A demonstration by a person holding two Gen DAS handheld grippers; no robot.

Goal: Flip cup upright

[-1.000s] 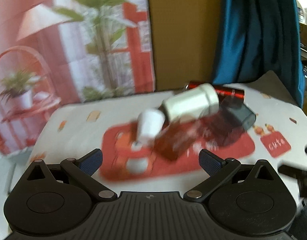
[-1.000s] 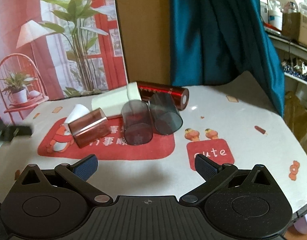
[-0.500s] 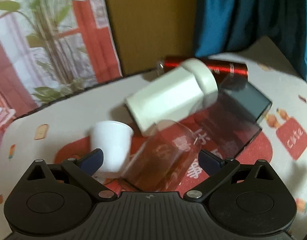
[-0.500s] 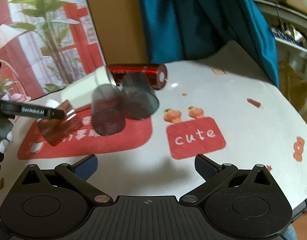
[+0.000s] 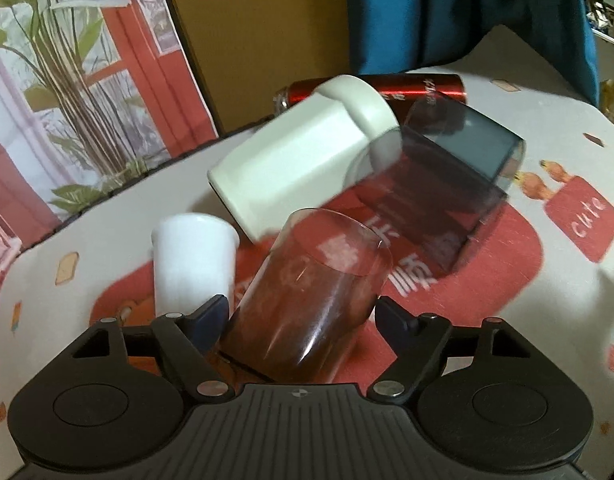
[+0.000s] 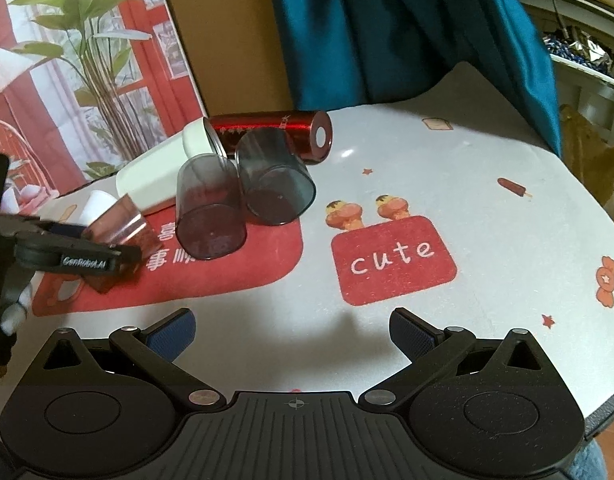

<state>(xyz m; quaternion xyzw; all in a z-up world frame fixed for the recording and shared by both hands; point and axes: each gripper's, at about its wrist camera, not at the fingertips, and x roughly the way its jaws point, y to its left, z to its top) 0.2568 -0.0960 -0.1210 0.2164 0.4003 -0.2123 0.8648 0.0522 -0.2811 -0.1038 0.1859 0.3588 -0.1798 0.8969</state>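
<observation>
Between your left gripper's (image 5: 303, 312) jaws lies the amber cup (image 5: 311, 292), tipped on its side with its flat base pointing away and its mouth toward you. The jaws straddle it partly open, close beside its walls; whether they press it yet, you cannot tell. That placement suits a grip across the body so a wrist turn can stand it up. Just outside the left jaw stands a small white cup (image 5: 193, 260); beyond the jaws lie a white bottle (image 5: 303, 156) and two smoky tumblers (image 5: 435, 196) on the bench (image 5: 567, 128).

From your right gripper (image 6: 293, 330), the jaws gape wide with nothing in them, above bare bench (image 6: 487, 152), probably keeping clear. The amber cup (image 6: 123, 228) sits far to their left, framed by the left gripper (image 6: 79, 258), ahead of a red can (image 6: 279, 132).
</observation>
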